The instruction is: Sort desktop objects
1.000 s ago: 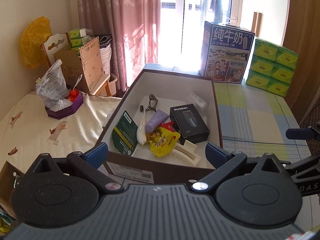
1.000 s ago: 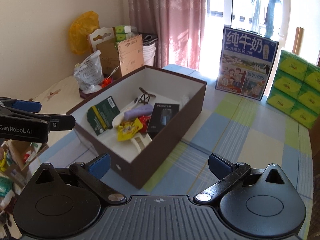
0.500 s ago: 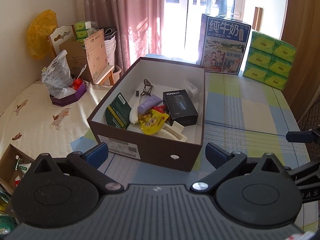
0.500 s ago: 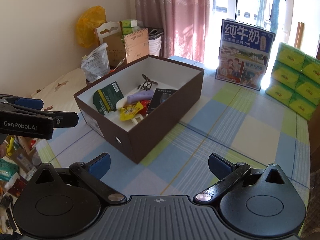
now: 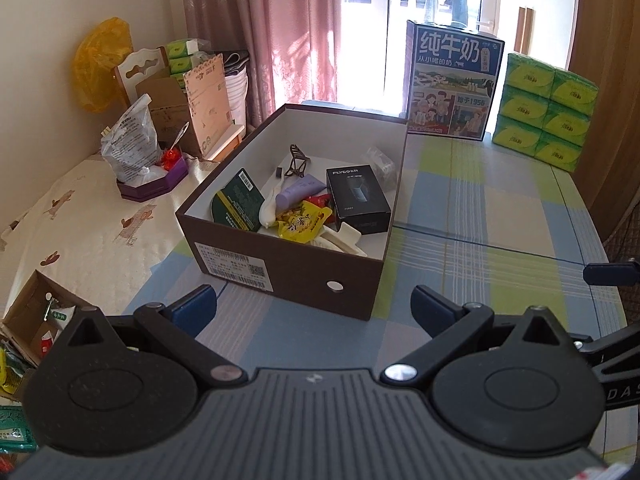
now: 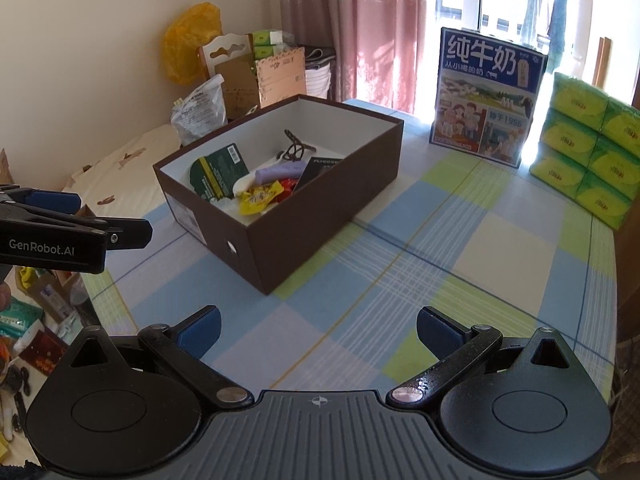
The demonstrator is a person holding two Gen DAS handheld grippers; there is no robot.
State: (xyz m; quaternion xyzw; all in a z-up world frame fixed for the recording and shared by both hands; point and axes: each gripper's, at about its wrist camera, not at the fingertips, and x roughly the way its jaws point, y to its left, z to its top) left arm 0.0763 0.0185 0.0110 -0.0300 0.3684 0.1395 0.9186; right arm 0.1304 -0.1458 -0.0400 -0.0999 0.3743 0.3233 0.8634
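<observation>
You've got an open dark-brown cardboard shoebox (image 5: 288, 268) on the checked tablecloth, holding a black rectangular FLYCO box (image 5: 357, 197), lilac tube (image 5: 298, 193), yellow snack pouch (image 5: 303, 222), dark-green packet (image 5: 237, 205) leaning on its left wall, and a brown hair claw (image 5: 297, 161).

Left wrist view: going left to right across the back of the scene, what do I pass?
yellow plastic bag → cardboard boxes → pink curtain → milk carton → green tissue packs
</observation>
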